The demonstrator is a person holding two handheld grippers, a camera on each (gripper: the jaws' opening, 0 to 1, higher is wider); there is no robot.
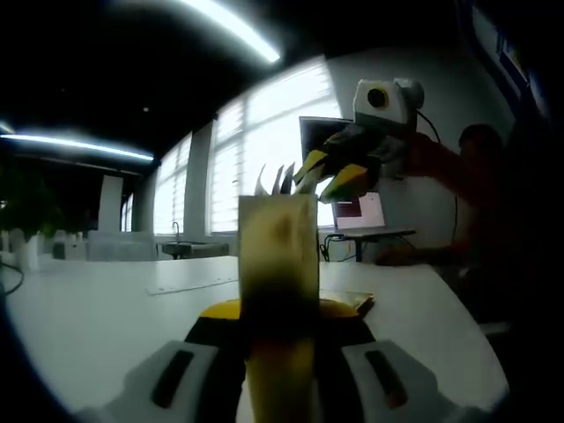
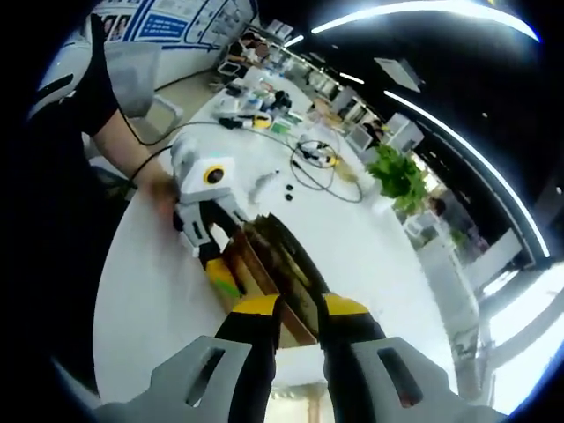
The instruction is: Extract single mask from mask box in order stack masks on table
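White tabletop [image 1: 106, 300] is stretching away under both tongs, with windows glowing behind and cables and clutter sitting at its far end. Between the jaws of the left gripper [image 1: 280, 326] the mask box [image 1: 278, 256] is standing upright, clamped. From above and to the right, the right gripper [image 1: 330, 174] is reaching toward the box's open top, where white mask edges [image 1: 275, 181] are poking out; its own view shows its jaws narrowed over the box. I cannot tell whether it is pinching a mask. Pulling from here is risking several masks coming out together, or the box slipping from the left clamp.
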